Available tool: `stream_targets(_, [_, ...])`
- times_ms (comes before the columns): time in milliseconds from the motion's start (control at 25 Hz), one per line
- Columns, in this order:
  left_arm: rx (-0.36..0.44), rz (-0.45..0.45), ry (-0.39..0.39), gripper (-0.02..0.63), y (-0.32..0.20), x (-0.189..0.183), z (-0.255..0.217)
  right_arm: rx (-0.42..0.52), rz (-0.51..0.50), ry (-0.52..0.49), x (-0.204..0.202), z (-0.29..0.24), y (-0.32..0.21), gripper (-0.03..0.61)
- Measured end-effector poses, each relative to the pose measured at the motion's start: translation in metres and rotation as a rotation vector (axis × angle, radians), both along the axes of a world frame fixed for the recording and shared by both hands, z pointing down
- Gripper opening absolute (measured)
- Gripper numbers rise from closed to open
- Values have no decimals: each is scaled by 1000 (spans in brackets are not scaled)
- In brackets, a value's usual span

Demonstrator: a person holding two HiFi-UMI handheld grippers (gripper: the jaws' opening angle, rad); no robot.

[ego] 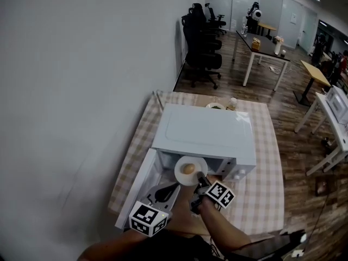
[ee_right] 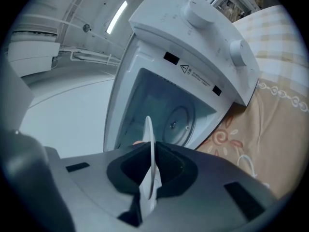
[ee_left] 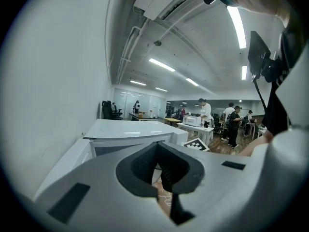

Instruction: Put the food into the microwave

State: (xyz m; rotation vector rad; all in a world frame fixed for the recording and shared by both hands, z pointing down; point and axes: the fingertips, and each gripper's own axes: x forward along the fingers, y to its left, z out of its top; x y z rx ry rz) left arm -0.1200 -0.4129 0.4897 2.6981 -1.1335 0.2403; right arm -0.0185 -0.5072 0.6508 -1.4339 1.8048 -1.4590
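Note:
A white microwave (ego: 206, 132) stands on a checked tablecloth with its door (ego: 137, 188) swung open to the left. My right gripper (ego: 200, 179) is shut on the rim of a white plate (ego: 191, 177) that carries a round brown piece of food (ego: 187, 168), just in front of the open cavity. In the right gripper view the plate (ee_right: 150, 144) shows edge-on between the jaws, with the cavity and its glass turntable (ee_right: 181, 122) straight ahead. My left gripper (ego: 173, 189) hangs shut and empty by the door's inner side. From the left gripper view the microwave's top (ee_left: 130, 129) is visible.
Behind the microwave sit a bowl (ego: 215, 106) and a small bottle (ego: 232, 102). A white wall runs along the left. Beyond the table stand black office chairs (ego: 201, 42) and desks (ego: 263, 48). Several people stand far off in the left gripper view.

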Motion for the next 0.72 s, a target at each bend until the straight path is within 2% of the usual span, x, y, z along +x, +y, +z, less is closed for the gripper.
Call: stream_targets(720, [-28,53,-36,8,-9,-8,21,-58,166,-29,4,49,-56,26])
